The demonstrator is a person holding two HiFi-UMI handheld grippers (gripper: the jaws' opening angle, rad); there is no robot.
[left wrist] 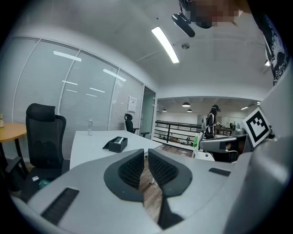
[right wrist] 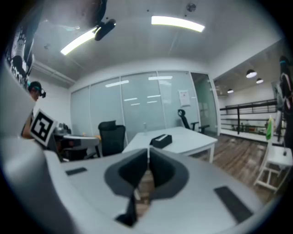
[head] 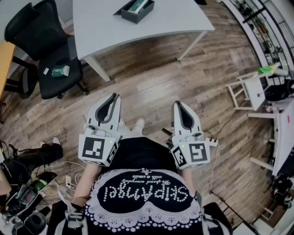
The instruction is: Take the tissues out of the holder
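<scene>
The black tissue holder (head: 135, 10) with a pale tissue pack inside sits on the white table (head: 101, 27) at the top of the head view. It also shows as a small dark box in the left gripper view (left wrist: 116, 143) and the right gripper view (right wrist: 160, 140). Both grippers are held side by side at waist height over the wooden floor, well short of the table. My left gripper (head: 111, 98) (left wrist: 146, 153) is shut with nothing between its jaws. So is my right gripper (head: 178, 104) (right wrist: 149, 153), shut and empty.
A black office chair (head: 43, 41) with a small green item (head: 59, 71) on its seat stands left of the table. A white stool (head: 250, 89) and shelving are at the right. Cables and gear (head: 27, 183) lie on the floor at lower left. A person (left wrist: 211, 121) stands far off.
</scene>
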